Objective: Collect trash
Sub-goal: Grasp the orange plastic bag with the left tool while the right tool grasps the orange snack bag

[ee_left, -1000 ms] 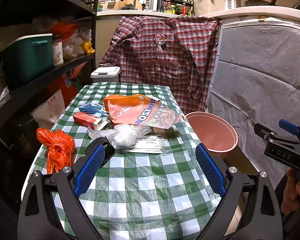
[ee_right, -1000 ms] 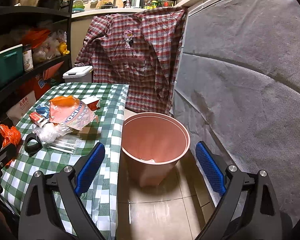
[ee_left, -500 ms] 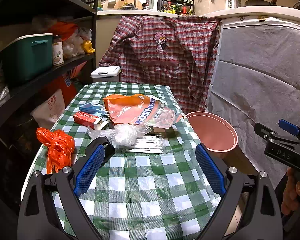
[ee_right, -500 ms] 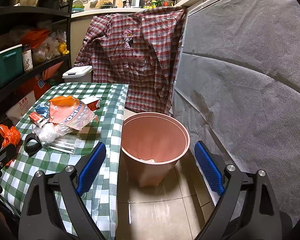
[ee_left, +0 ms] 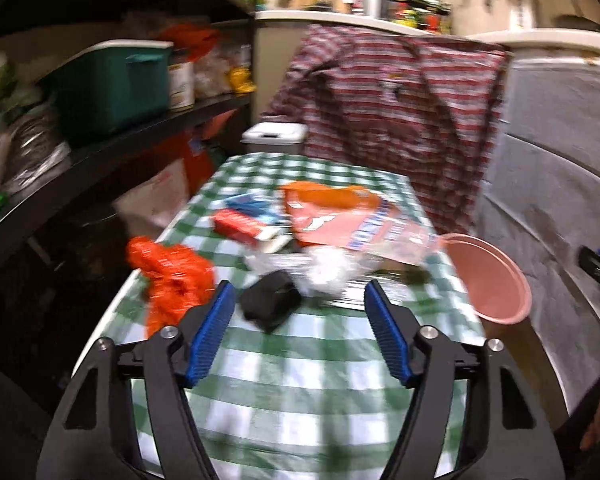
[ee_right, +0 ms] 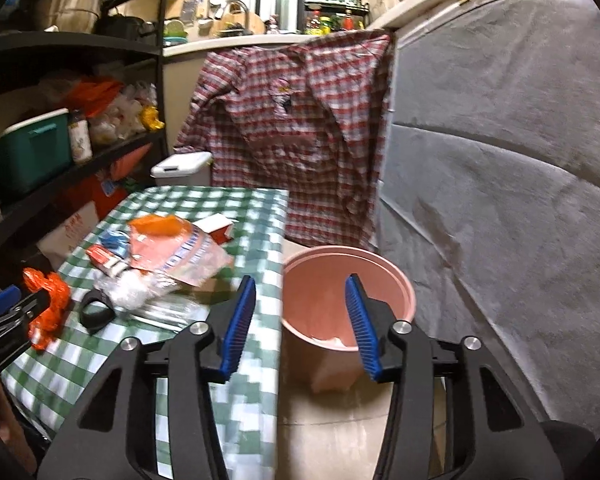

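The left gripper [ee_left: 298, 334] has moved forward over the table since half a second ago, and its view is now blurred by that motion; its blue-padded jaws are spread apart with nothing between them, and they have narrowed a little from before. The black strap [ee_left: 270, 305], which earlier sat off the left pad, now lies just ahead of the gap between the two pads. The right gripper [ee_right: 300, 326] has also drawn its jaws closer together than in the earlier frame, though they stay parted and hold nothing; it now points at the seam between the table's right edge and the pink bin [ee_right: 346, 280].

The trash sits in a loose cluster across the middle of the green checked tablecloth [ee_left: 300, 392]. A crumpled orange plastic bag [ee_left: 172, 280] lies at the left edge. Further back lie a red carton [ee_left: 242, 226] and a blue wrapper [ee_left: 246, 204], and beside them, toward the right edge, a large orange printed packet [ee_left: 340, 216]. Clear crinkled plastic [ee_left: 328, 270] lies in front of the packet, just beyond the strap. The bin stands on the floor against the table's right side, with something pale at its bottom.
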